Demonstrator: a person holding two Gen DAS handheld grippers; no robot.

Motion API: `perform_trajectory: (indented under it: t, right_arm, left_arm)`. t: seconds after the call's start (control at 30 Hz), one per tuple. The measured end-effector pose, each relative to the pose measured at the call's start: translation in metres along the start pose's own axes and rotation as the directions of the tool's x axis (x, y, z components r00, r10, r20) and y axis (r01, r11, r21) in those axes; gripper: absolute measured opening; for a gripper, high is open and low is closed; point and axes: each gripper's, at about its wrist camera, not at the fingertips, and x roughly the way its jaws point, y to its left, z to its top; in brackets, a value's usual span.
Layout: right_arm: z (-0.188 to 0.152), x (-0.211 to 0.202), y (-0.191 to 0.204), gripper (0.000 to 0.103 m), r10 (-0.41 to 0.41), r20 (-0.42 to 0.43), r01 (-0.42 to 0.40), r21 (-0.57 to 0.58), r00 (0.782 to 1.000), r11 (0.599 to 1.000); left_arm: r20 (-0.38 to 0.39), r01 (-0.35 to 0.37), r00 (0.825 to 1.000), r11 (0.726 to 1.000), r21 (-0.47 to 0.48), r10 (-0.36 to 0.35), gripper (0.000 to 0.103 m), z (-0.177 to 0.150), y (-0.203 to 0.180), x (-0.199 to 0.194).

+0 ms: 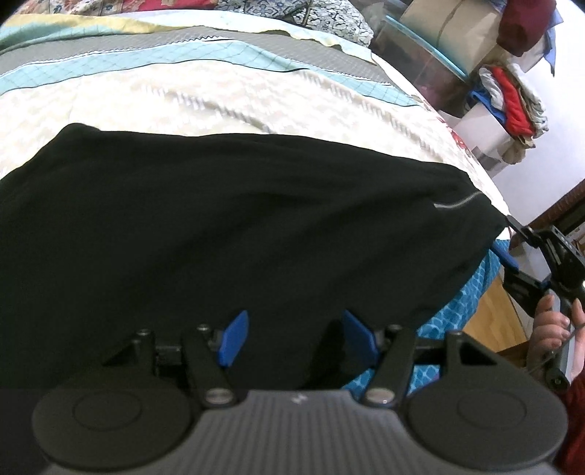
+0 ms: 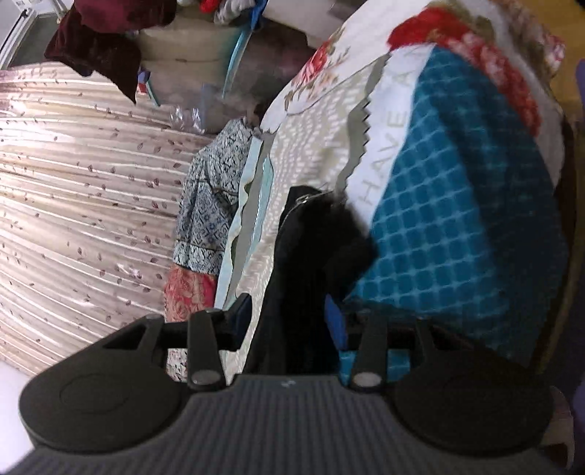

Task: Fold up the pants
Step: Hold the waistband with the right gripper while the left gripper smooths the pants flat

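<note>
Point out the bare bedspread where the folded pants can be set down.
Free: the cream bedspread between the black pants and the teal striped band. Crowded: the bed's right edge, beside the clothes pile, and the pillows at the head.

Both views are bright with soft, even daylight and faint shadows. Fisheye bending curves the edges strongly. The left wrist view is fairly sharp, though the white wall (image 1: 548, 153) blows out and the black pants (image 1: 234, 226) lose detail. The right wrist view is smeared with motion blur; the curtain (image 2: 84, 190) glares.
</note>
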Motion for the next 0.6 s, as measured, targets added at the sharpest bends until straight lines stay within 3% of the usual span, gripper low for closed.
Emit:
perform_trajectory:
  t: [0.07,0.27,0.6]
  right_arm:
    - [0.004,0.010,0.003,0.048,-0.053,-0.020,0.053,0.005,0.998,0.999]
    - [0.001,0.003,0.005,0.048,-0.103,-0.022,0.103,-0.014,0.994,0.995]
    - [0.013,0.026,0.015,0.050,-0.076,-0.025,0.075,-0.015,0.997,0.997]
  left_arm:
    - [-0.005,0.001,1.000,1.000,-0.004,-0.001,0.059,-0.001,0.002,0.002]
    - [-0.004,0.001,1.000,1.000,-0.001,-0.001,0.059,0.000,0.001,0.003]
    - [-0.014,-0.005,1.000,1.000,-0.008,0.004,0.059,-0.001,0.000,0.006]
